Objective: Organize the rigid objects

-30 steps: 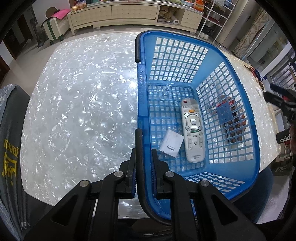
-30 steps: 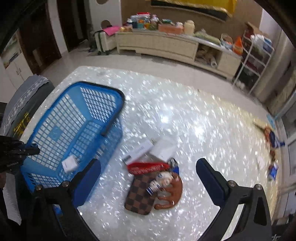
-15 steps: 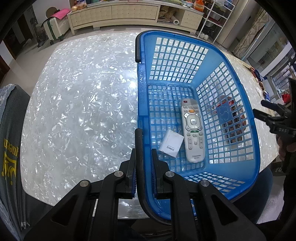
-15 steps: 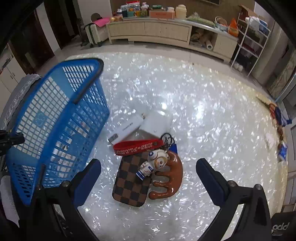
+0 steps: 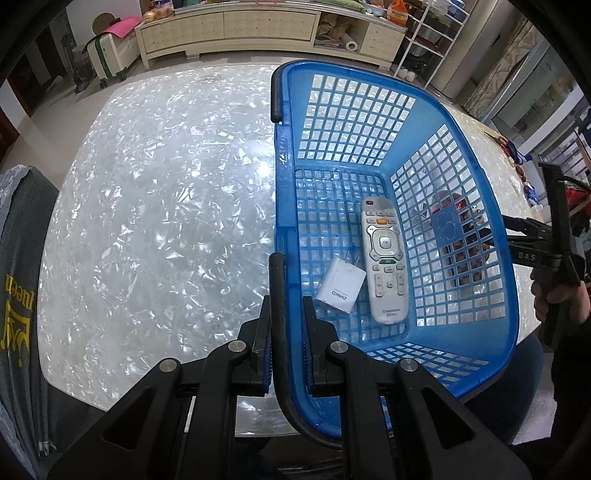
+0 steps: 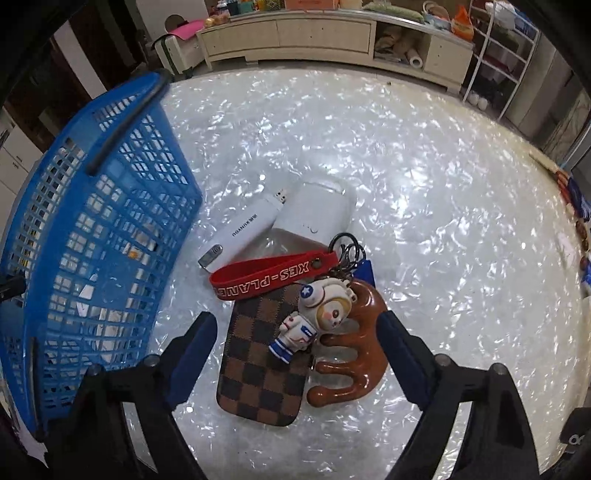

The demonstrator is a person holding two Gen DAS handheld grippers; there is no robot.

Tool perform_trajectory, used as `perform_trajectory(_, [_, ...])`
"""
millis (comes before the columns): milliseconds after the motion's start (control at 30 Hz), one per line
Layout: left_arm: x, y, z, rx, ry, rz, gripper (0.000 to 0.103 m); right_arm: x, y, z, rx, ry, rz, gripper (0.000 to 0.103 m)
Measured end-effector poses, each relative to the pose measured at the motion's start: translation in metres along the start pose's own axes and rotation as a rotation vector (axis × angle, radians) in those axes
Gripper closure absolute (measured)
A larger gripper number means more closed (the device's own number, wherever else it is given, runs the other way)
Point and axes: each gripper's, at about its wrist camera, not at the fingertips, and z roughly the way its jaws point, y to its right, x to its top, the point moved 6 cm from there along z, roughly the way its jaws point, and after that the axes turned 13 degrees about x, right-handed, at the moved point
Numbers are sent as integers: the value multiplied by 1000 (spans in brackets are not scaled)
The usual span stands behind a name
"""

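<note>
My left gripper (image 5: 285,325) is shut on the black-edged rim of the blue basket (image 5: 424,122), which holds a white remote (image 5: 384,258) and a small white box (image 5: 341,286). My right gripper (image 6: 297,326) is open, low over a pile on the table beside the basket (image 6: 55,229): a brown checkered case (image 6: 258,369), an astronaut keychain (image 6: 310,317) on a red strap (image 6: 273,277), a brown comb (image 6: 354,354), a white USB stick (image 6: 243,229) and a white device (image 6: 317,214). The fingers straddle the case, keychain and comb.
The table top (image 5: 155,206) is white and pearly, with small items at its far right edge (image 6: 576,206). A grey chair back (image 5: 18,295) stands at the left. A cream sideboard (image 6: 332,33) and a white rack (image 6: 502,44) stand behind the table.
My right gripper has moved right and down from above the basket, closer over the pile. The left gripper and the basket have stayed still.
</note>
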Motion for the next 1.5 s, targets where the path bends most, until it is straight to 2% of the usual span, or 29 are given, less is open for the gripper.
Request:
perform_trajectory(33, [0, 0, 0, 0, 0, 0, 89, 0, 2, 3, 6, -4, 12, 20])
perform_trajectory(167, [0, 0, 0, 2, 2, -6, 89, 0, 7, 12, 0, 3, 52, 45])
perform_trajectory(200, [-1, 0, 0, 3, 2, -6, 89, 0, 9, 14, 0, 5, 61, 49])
perform_trajectory(433, [0, -1, 1, 1, 1, -7, 89, -2, 19, 25, 6, 10, 118, 65])
perform_trajectory(667, [-3, -2, 4, 7, -5, -8, 89, 1, 29, 24, 1, 24, 124, 67])
perform_trajectory(833, [-3, -1, 4, 9, -3, -9, 89, 2, 30, 2, -12, 66, 116, 67])
perform_trajectory(1200, [-3, 0, 3, 17, -1, -6, 89, 17, 3, -54, -27, 169, 23, 67])
perform_trajectory(1500, [-3, 0, 3, 21, 3, -7, 89, 24, -29, -85, -30, 218, -45, 67])
